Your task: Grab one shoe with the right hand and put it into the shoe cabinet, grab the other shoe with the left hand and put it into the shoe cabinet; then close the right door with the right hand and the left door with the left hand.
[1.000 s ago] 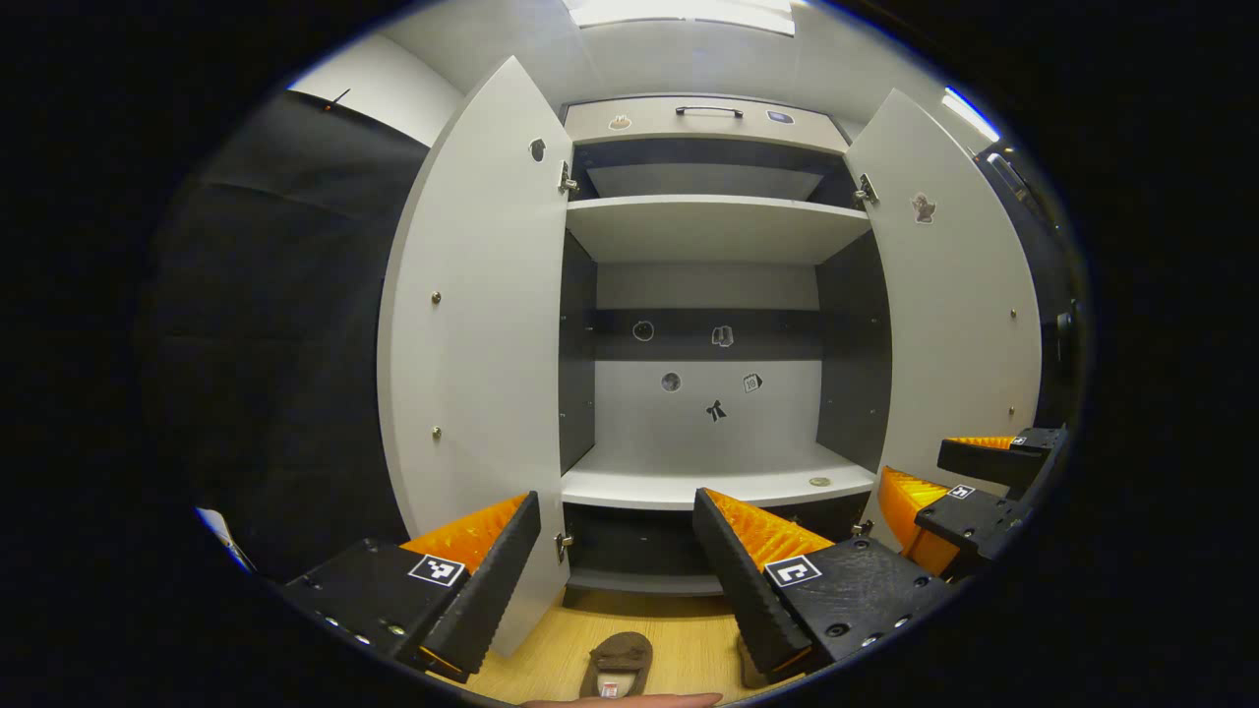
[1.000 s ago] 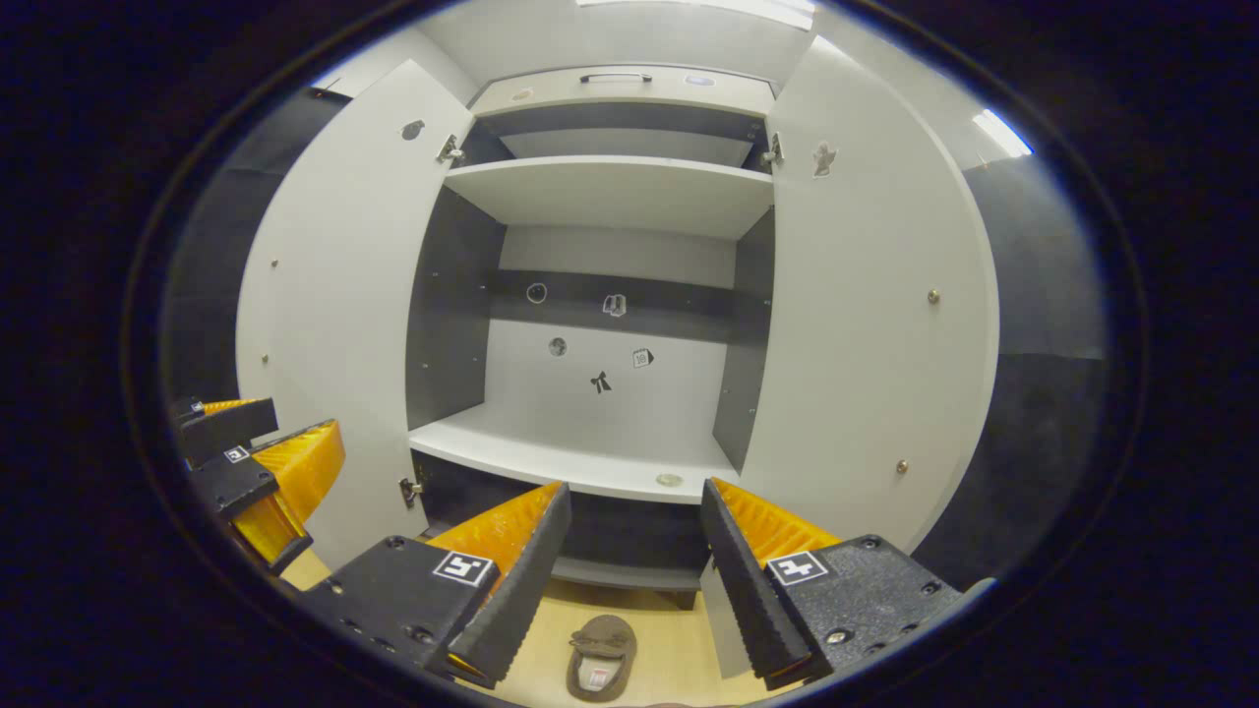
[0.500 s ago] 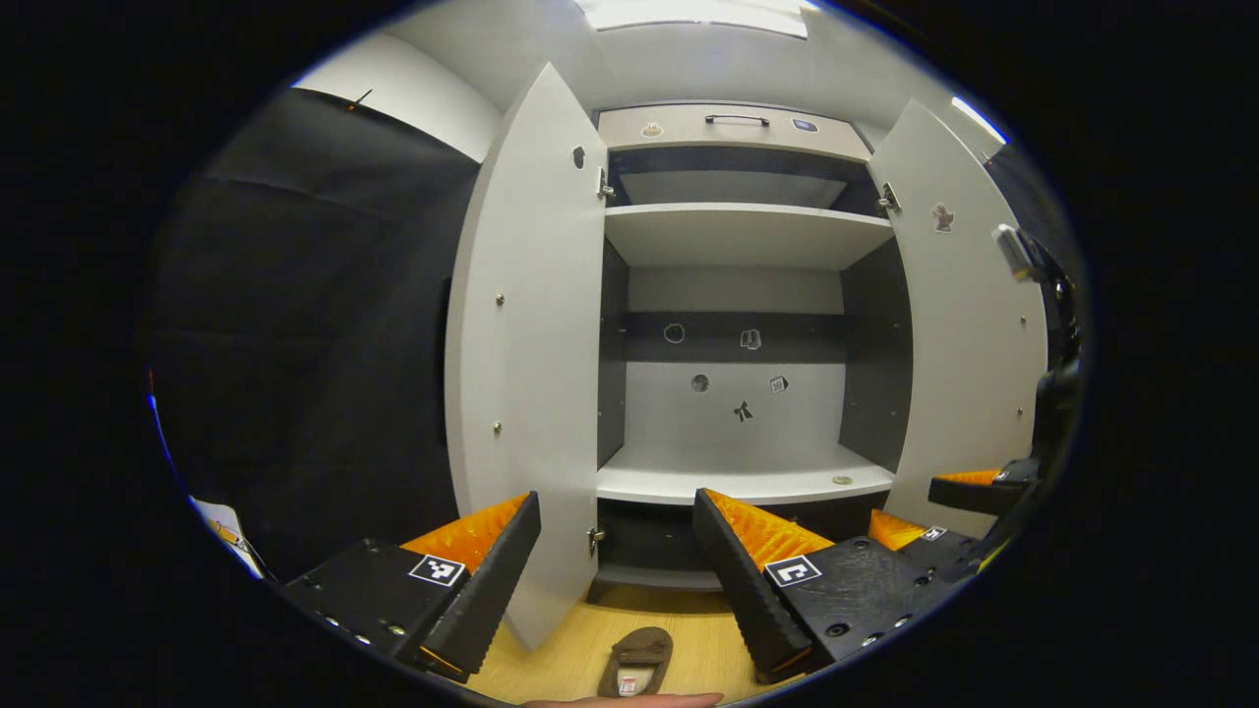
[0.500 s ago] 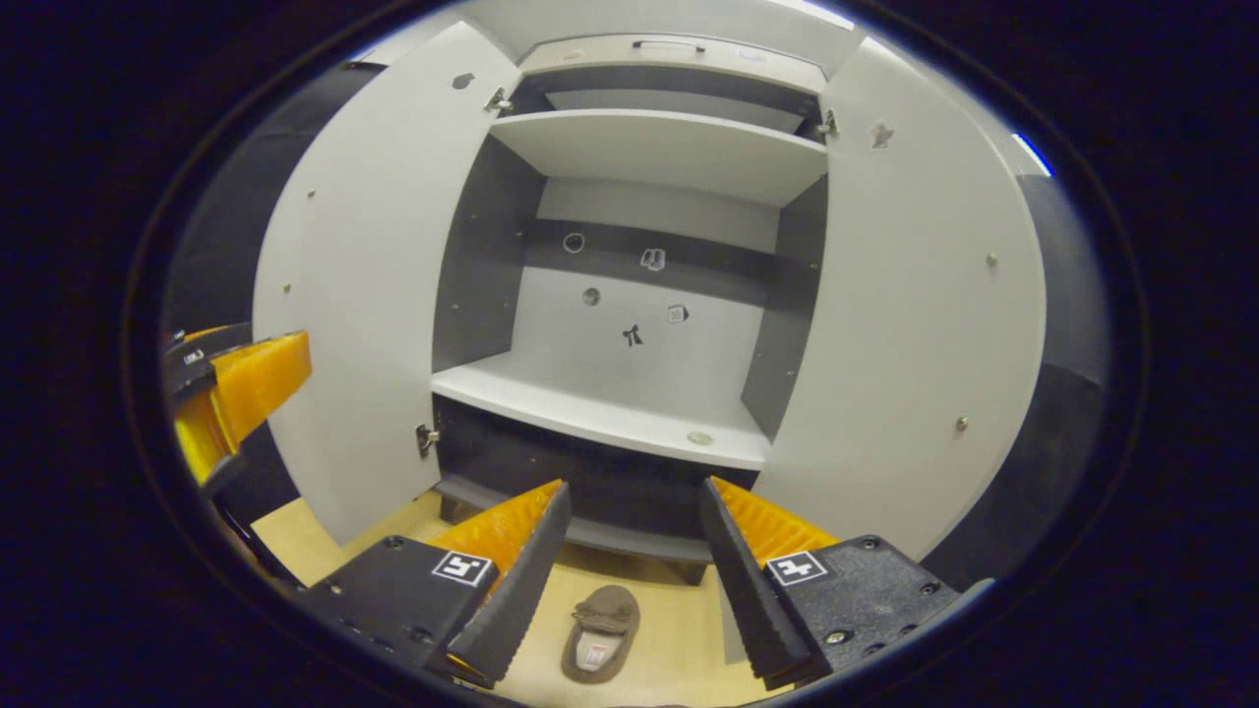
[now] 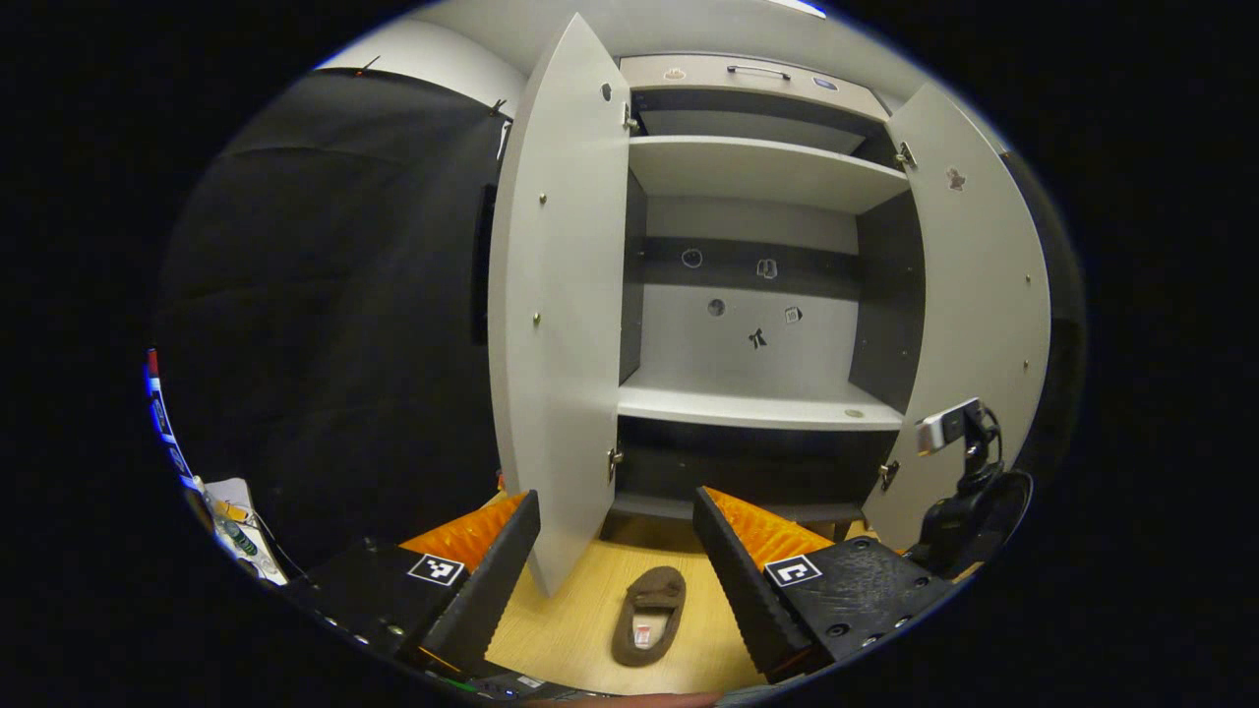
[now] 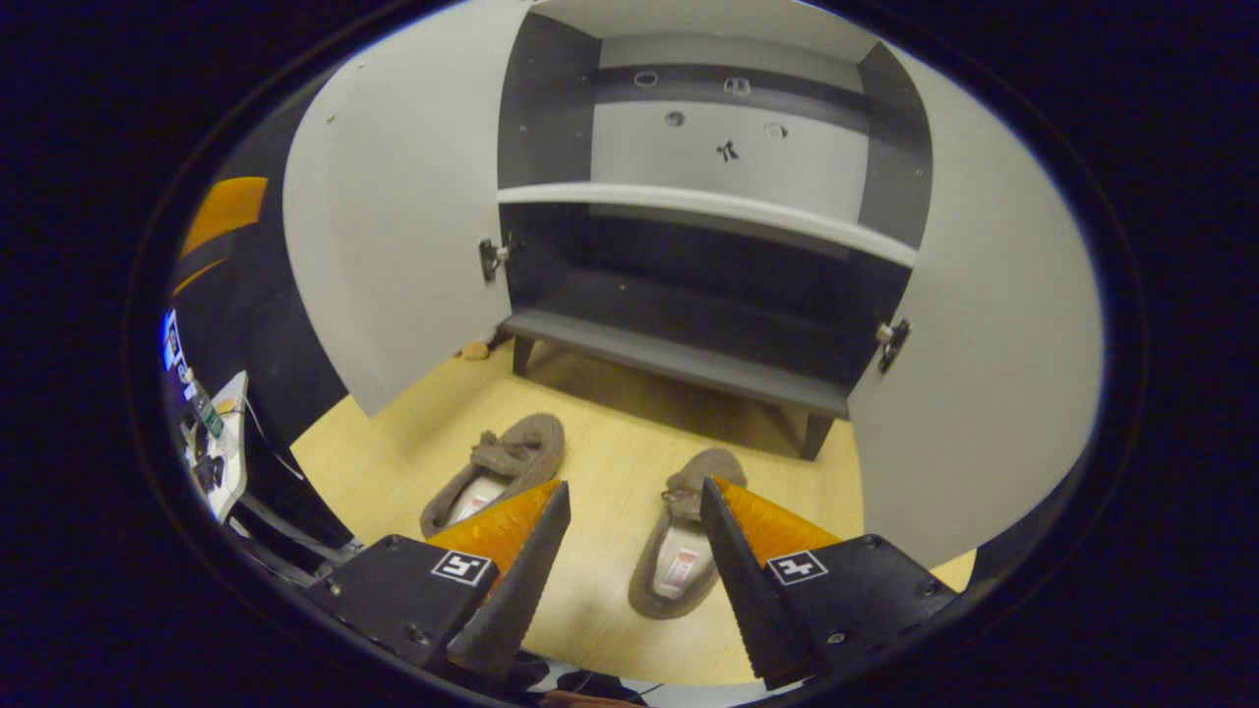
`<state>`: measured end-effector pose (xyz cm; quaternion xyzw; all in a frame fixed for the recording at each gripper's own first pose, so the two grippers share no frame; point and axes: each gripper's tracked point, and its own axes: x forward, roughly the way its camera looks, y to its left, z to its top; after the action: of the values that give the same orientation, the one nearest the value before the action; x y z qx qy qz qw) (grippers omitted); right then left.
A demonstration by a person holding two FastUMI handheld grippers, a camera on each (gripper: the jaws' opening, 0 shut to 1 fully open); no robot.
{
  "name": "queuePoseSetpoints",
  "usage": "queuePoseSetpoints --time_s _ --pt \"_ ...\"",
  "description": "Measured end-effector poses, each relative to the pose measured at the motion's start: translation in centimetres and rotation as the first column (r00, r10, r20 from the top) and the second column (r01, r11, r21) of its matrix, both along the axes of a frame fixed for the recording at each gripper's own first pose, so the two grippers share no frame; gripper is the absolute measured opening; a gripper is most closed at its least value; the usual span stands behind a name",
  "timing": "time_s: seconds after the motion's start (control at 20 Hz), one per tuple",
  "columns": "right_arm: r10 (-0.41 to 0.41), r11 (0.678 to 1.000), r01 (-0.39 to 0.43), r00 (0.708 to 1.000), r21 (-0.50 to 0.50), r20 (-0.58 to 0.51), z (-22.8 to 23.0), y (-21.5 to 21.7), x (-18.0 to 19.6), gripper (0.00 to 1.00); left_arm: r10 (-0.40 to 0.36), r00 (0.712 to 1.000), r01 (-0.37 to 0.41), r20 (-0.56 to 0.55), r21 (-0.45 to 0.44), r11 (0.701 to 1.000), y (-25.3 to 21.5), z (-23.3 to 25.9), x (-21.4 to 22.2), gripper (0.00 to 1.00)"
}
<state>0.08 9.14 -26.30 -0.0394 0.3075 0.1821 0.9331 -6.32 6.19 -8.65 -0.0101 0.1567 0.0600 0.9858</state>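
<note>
- Below, in the right gripper view, two brown shoes lie on the wooden floor (image 6: pixel 610 610) before the shoe cabinet (image 6: pixel 689 364): the left shoe (image 6: pixel 497 472) and the right shoe (image 6: pixel 684 546).
- Right gripper (image 6: pixel 634 570): fingers spread wide, holding nothing, hanging above the right shoe.
- Left gripper (image 5: pixel 615 575): fingers likewise spread and empty, with one shoe (image 5: pixel 651 615) on the floor between them, farther off.
- Left door (image 5: pixel 556 324) and right door (image 5: pixel 974 324) both stand open.
- Middle shelf (image 5: pixel 757 405) is bare but for a small round thing near its front edge.
</note>
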Motion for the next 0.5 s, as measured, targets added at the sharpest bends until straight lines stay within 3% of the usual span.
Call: queuePoseSetpoints --time_s 0.2,0.3,0.35,0.4,0.45,0.5 --pt "-0.052 0.996 0.043 0.991 -0.075 -0.122 -6.8 -1.1 2.0 0.86 0.034 0.997 -0.034 -0.067 0.014 0.999 1.8 -2.1 -1.8 0.95" --pt "-0.102 0.988 0.084 0.986 -0.131 -0.131 -8.6 -1.7 4.0 0.83 0.054 0.995 -0.052 -0.085 0.024 0.998 3.0 -3.0 -2.9 0.95" --pt "-0.082 0.987 0.056 0.981 -0.149 -0.175 -9.8 -1.2 4.4 0.8 0.066 0.993 -0.063 -0.099 0.028 0.998 3.5 -3.6 -3.5 0.95" --pt "-0.076 0.985 0.04 0.975 -0.17 -0.21 -10.9 -1.1 4.5 0.58 0.081 0.991 -0.077 -0.106 0.036 0.996 4.1 -3.8 -4.0 0.95" --pt "-0.078 0.979 0.034 0.973 -0.199 -0.217 -11.6 -1.2 4.6 0.51 0.097 0.989 -0.093 -0.108 0.041 0.995 4.9 -3.8 -4.4 0.95" --pt "-0.078 0.973 0.029 0.975 -0.231 -0.206 -12.4 -1.2 5.1 0.51 0.108 0.988 -0.104 -0.108 0.037 0.994 5.3 -3.9 -4.6 0.96"
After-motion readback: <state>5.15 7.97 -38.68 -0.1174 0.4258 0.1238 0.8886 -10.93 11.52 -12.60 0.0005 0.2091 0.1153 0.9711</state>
